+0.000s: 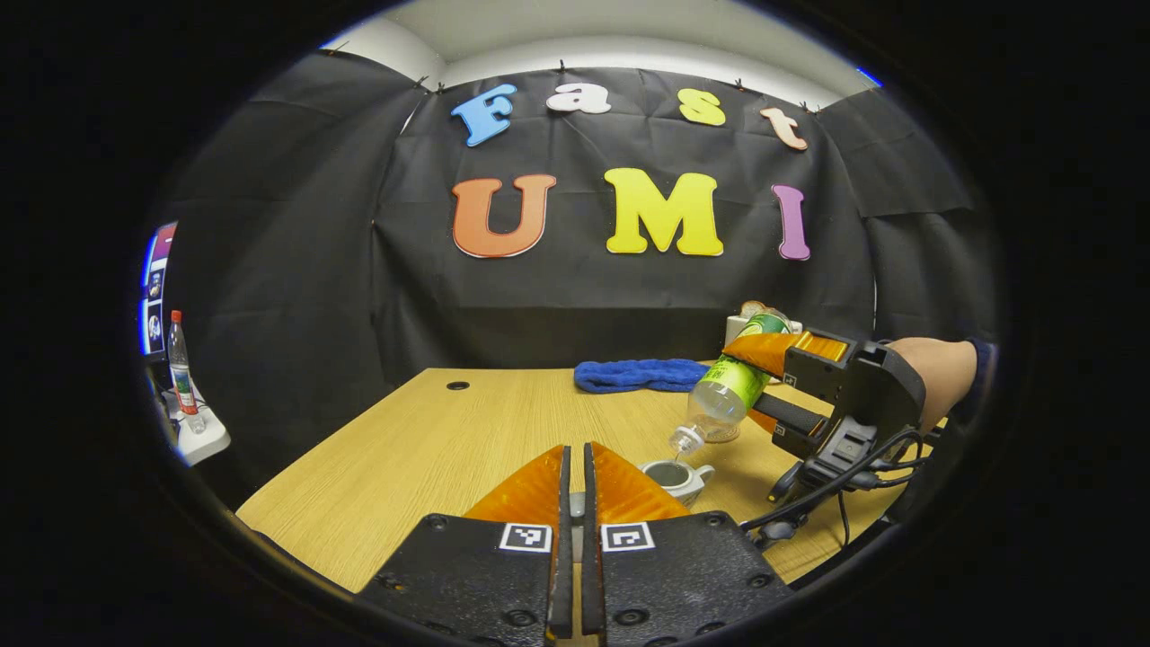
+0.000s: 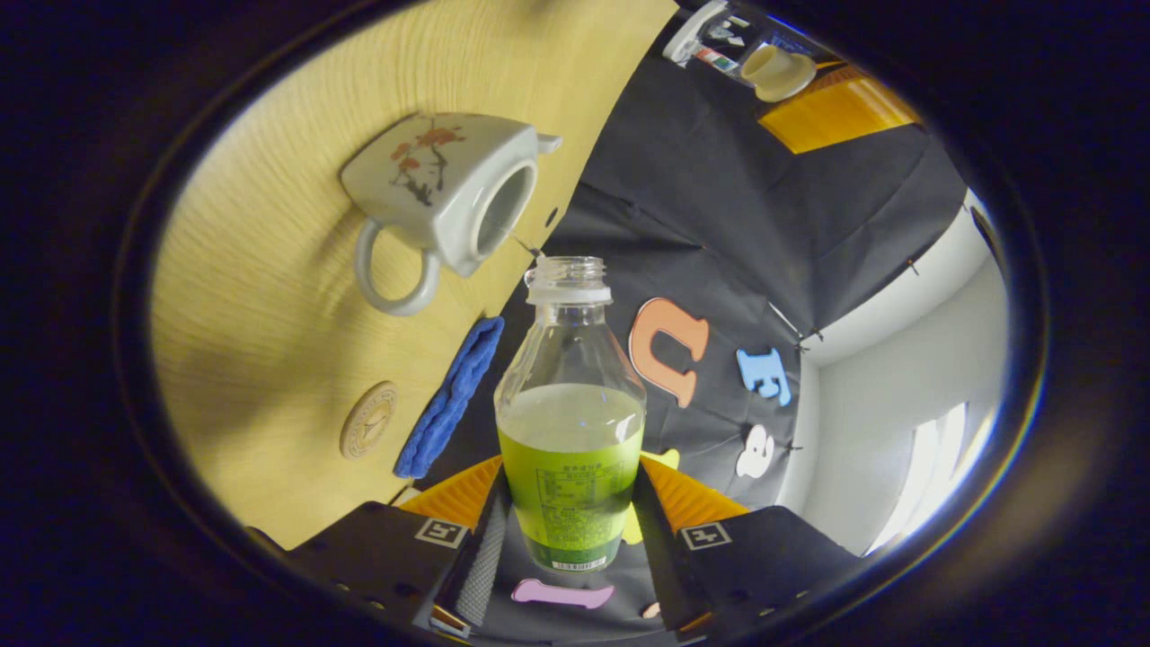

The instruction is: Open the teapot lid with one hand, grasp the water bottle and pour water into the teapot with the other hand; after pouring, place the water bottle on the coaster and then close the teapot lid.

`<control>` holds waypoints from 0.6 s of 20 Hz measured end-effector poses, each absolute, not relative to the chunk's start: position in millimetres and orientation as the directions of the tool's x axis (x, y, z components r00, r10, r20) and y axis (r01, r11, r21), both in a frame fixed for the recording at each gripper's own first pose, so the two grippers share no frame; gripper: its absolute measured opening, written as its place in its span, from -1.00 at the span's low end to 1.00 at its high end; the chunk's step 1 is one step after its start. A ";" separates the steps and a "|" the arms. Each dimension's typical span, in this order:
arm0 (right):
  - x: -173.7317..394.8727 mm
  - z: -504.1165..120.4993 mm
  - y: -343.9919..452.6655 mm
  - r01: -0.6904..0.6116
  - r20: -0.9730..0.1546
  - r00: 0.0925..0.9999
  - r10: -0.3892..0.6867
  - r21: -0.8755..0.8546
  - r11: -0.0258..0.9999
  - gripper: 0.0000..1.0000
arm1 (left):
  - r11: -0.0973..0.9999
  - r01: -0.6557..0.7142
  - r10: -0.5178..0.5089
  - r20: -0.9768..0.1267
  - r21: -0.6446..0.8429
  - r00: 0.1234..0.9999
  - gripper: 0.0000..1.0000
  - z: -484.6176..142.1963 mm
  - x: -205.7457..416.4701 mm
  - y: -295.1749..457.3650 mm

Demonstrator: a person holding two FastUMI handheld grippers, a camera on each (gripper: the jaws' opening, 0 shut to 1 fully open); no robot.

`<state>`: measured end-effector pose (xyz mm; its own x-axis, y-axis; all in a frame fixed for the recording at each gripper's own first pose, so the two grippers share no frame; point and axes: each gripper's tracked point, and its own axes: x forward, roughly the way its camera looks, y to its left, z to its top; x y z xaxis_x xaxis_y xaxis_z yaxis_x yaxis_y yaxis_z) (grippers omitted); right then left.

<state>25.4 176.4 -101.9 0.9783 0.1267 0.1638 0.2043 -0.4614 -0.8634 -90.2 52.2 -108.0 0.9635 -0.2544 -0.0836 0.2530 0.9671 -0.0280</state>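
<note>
Right gripper (image 2: 568, 530): your fingers clamp the water bottle (image 2: 570, 431), tipped mouth-down over the open teapot (image 2: 449, 193).
Left gripper (image 1: 576, 476): your fingers nearly closed; contents unclear.

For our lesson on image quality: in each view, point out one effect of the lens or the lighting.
Left gripper view: the fisheye lens bows the table edges, and the teapot and bottle look sharp. Right gripper view: the picture is tilted, the table standing at the left; daylight from the window washes out the right side; the wood grain smears near the rim.
</note>
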 end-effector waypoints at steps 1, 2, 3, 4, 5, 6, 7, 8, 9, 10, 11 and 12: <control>23.2 -102.6 179.1 0.211 0.164 0.977 0.138 -0.853 -0.477 0.41 | 0.967 0.255 -0.257 -0.084 -0.027 0.963 -0.87 -108.6 -91.0 51.8; 24.4 -102.4 182.8 0.219 0.166 0.975 0.149 -0.843 -0.491 0.41 | 0.967 0.255 -0.256 -0.083 -0.026 0.963 -0.88 -108.5 -91.7 52.4; 24.2 -102.4 187.0 0.226 0.169 0.973 0.157 -0.835 -0.501 0.41 | 0.966 0.256 -0.257 -0.082 -0.026 0.963 -0.88 -108.5 -91.9 53.0; 22.4 -101.5 189.2 0.232 0.169 0.971 0.168 -0.830 -0.507 0.41 | 0.966 0.257 -0.258 -0.081 -0.027 0.963 -0.88 -109.1 -92.9 53.2; 20.7 -101.8 191.6 0.239 0.170 0.969 0.177 -0.825 -0.512 0.41 | 0.966 0.257 -0.259 -0.078 -0.028 0.963 -0.88 -109.2 -93.1 53.2; 21.0 -101.3 191.2 0.246 0.172 0.967 0.187 -0.818 -0.520 0.41 | 0.966 0.257 -0.259 -0.077 -0.030 0.963 -0.87 -109.3 -93.1 53.6; 19.3 -103.1 191.3 0.250 0.172 0.966 0.192 -0.808 -0.533 0.43 | 0.966 0.256 -0.258 -0.080 -0.032 0.963 -0.88 -110.2 -92.6 54.5; 16.3 -103.4 195.1 0.257 0.176 0.964 0.197 -0.797 -0.547 0.41 | 0.967 0.252 -0.254 -0.083 -0.033 0.964 -0.88 -111.4 -91.8 56.5; 17.6 -101.4 196.1 0.262 0.178 0.963 0.201 -0.788 -0.557 0.41 | 0.968 0.250 -0.252 -0.085 -0.035 0.964 -0.88 -112.2 -91.5 58.1; 17.0 -100.5 198.0 0.270 0.183 0.961 0.207 -0.780 -0.564 0.43 | 0.968 0.248 -0.250 -0.086 -0.037 0.964 -0.88 -112.7 -91.8 58.7; 16.1 -99.9 199.0 0.281 0.194 0.958 0.209 -0.770 -0.573 0.43 | 0.968 0.246 -0.249 -0.086 -0.040 0.965 -0.88 -112.9 -91.8 59.3; 15.6 -99.9 200.3 0.289 0.196 0.956 0.219 -0.761 -0.581 0.41 | 0.968 0.247 -0.250 -0.088 -0.043 0.964 -0.88 -113.5 -91.5 58.7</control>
